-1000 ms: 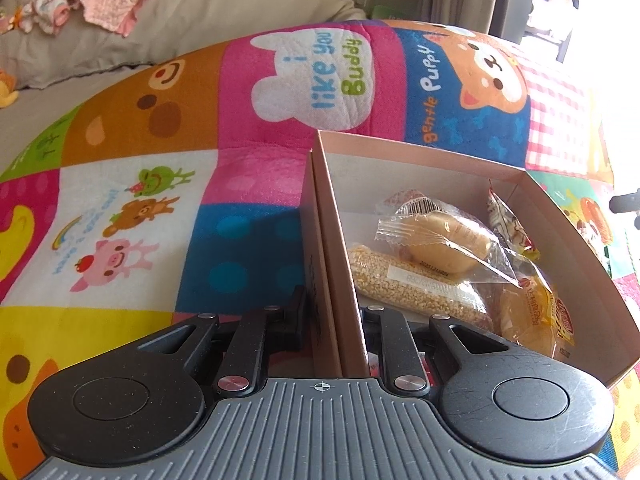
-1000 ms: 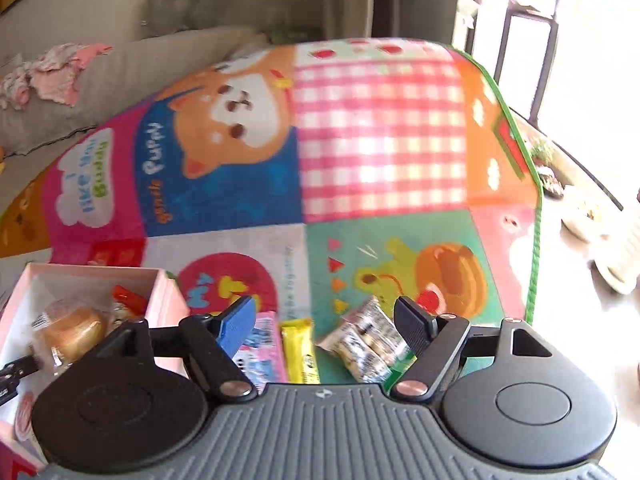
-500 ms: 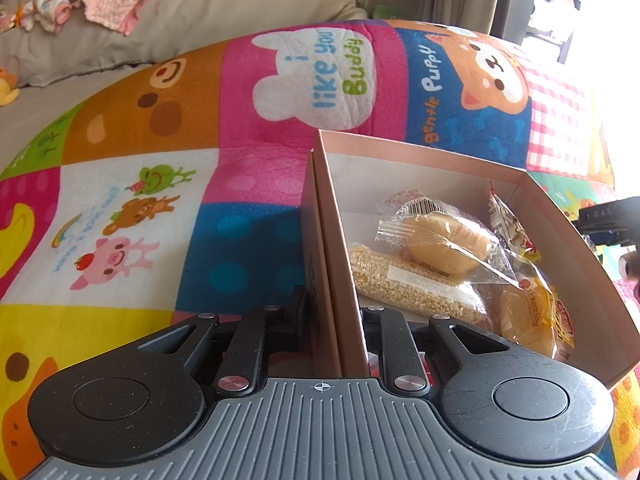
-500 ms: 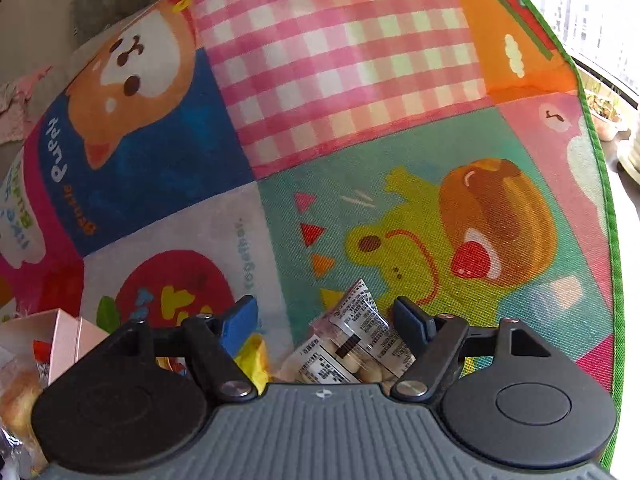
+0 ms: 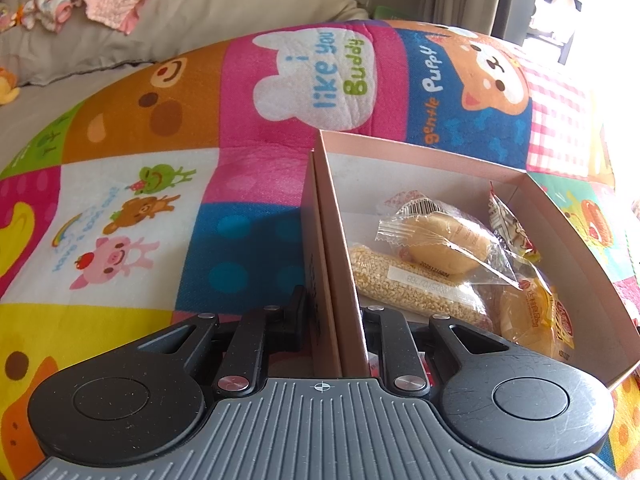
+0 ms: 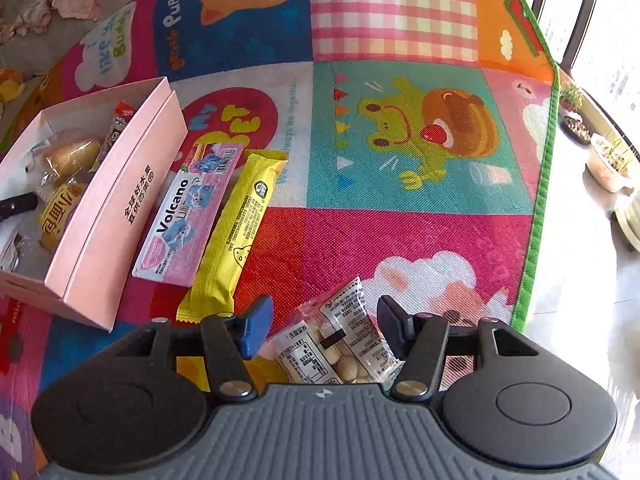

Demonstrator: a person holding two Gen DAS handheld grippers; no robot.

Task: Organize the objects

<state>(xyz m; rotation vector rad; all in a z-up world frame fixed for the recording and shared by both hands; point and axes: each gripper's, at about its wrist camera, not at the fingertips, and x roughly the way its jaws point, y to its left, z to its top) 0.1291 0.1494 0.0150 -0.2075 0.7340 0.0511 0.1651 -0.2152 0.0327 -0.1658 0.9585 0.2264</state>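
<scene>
My left gripper [image 5: 333, 316] is shut on the near wall of a pink cardboard box [image 5: 332, 264], one finger inside and one outside. The box holds a wrapped bun [image 5: 448, 244], a puffed-grain bar [image 5: 416, 286] and other snack packs. In the right wrist view the same box [image 6: 120, 204] lies at the left. A pink Volcano pack [image 6: 186, 216] and a yellow bar [image 6: 236, 232] lie beside it on the mat. My right gripper [image 6: 322, 326] is open, its fingers on either side of a clear pack of small biscuits [image 6: 340, 344].
A colourful cartoon play mat [image 6: 400, 140] covers the floor, with its green edge [image 6: 536, 216] at the right. A grey cushion with pink clothes [image 5: 104, 12] lies at the back. Plant pots [image 6: 608, 164] stand on the floor beyond the mat.
My right gripper has tilted down and moved over the clear biscuit pack, which now sits between its open fingers. My left gripper has kept its hold on the box wall.
</scene>
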